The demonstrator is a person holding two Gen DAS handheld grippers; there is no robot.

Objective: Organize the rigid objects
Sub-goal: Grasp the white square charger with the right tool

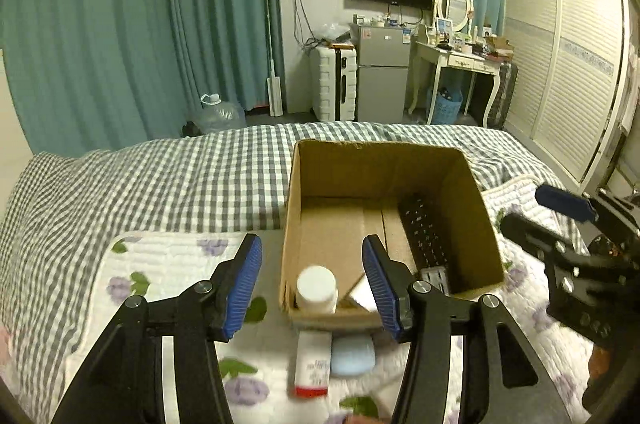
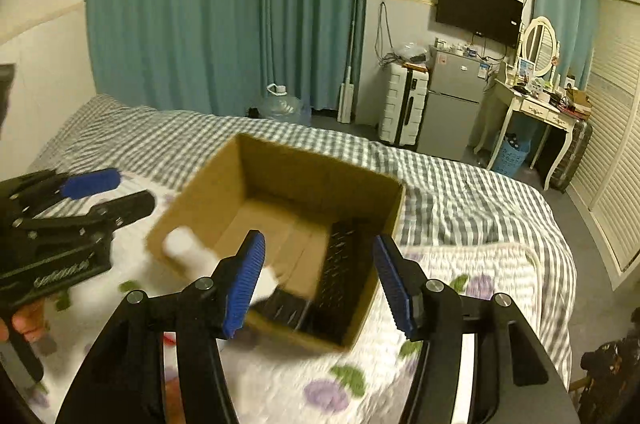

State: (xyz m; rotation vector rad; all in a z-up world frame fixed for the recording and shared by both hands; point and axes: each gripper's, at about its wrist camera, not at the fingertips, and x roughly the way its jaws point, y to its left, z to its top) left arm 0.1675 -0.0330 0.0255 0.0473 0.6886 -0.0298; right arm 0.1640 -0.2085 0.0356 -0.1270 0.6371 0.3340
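Note:
An open cardboard box (image 1: 294,207) stands on the bed. Inside it are a white-capped bottle (image 1: 317,288) in the near left corner, a dark perforated grater-like piece (image 1: 426,240) along the right wall and a small shiny box (image 1: 358,298). A white and red carton (image 1: 313,364) and a pale blue soap-like block (image 1: 353,355) lie on the quilt in front of the box. My left gripper (image 1: 312,284) is open and empty, just before the box's near wall. My right gripper (image 2: 320,284) is open and empty above the box (image 2: 280,163); the bottle (image 2: 180,244) looks blurred there.
The bed has a grey checked cover (image 1: 160,175) and a white floral quilt (image 1: 168,264). The right gripper shows at the right edge of the left wrist view (image 1: 568,224). Beyond the bed are teal curtains, a water jug (image 1: 220,113), a suitcase, a fridge and a dressing table.

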